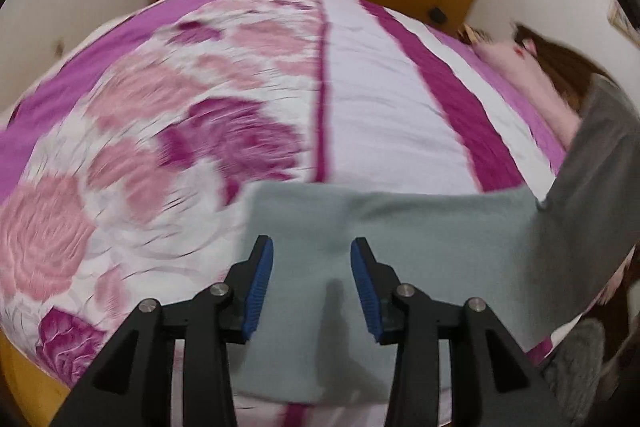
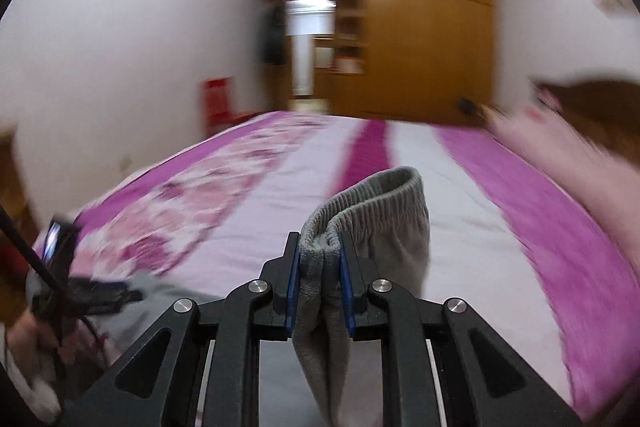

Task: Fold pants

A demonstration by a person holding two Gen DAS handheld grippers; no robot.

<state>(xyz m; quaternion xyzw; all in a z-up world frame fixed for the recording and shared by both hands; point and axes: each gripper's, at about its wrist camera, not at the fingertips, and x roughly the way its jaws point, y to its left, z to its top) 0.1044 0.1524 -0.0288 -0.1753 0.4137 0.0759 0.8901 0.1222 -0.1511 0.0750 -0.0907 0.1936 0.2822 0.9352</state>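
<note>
Your right claw (image 2: 320, 267) pinched the pants (image 2: 372, 211) waistband; your left claw (image 1: 312, 279) stood open, empty. Better was keeping edges aligned.

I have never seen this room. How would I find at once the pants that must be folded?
Look at the large bed with the purple and pink flowered cover. The grey pants lie at its near edge, below the left tool, which is open over them. Their elastic waistband is lifted, pinched in the right tool. They are the only plain grey cloth on that bright cover.
</note>
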